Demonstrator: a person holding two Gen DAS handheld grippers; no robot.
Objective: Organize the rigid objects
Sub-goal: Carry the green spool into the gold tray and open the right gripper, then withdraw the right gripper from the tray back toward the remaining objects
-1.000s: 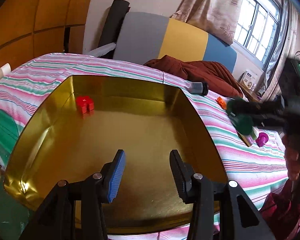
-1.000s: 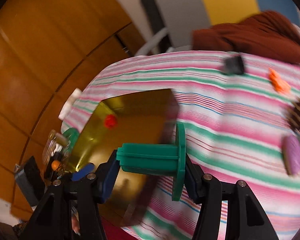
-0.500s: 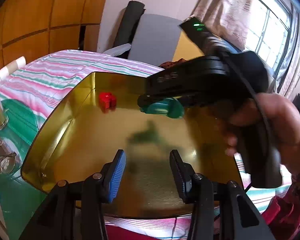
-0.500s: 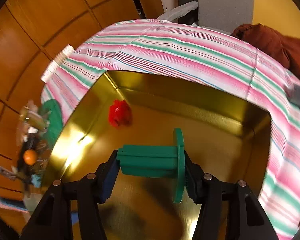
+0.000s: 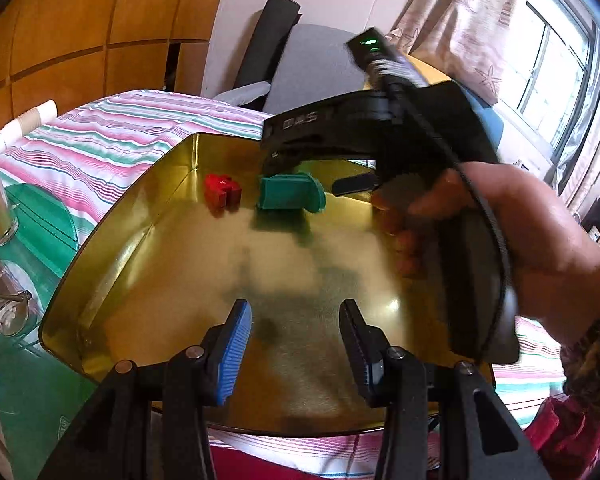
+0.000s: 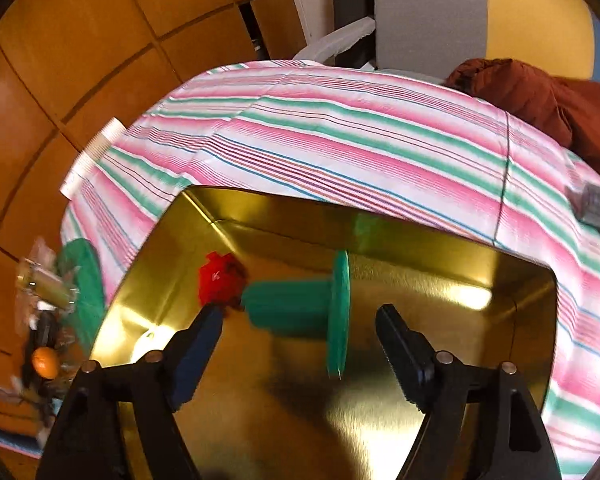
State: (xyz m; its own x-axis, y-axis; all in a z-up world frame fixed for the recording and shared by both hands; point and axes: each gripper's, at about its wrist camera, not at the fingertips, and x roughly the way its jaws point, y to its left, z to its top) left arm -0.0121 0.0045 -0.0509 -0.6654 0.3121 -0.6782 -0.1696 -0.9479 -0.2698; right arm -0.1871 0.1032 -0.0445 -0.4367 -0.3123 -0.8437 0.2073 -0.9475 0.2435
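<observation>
Nearest, the left gripper (image 5: pixel 294 344) hovers part-open and empty over the gold tray (image 5: pixel 112 280). Farther in, the right gripper (image 6: pixel 300 344) has just spread, releasing the green spool (image 6: pixel 300 308) beside the red block (image 6: pixel 220 280); it should lift straight clear.

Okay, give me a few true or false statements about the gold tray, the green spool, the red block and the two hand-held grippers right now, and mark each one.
1. The green spool is inside the gold tray. True.
2. The right hand-held gripper is clamped on the green spool. False: its jaws have just been opening, and the pads stand clear of the spool.
3. The red block lies on the striped cloth outside the tray. False: it sits in the tray, beside the spool.
4. The left hand-held gripper is open with nothing between its fingers. True.
5. The tray rests on the striped cloth. True.
</observation>
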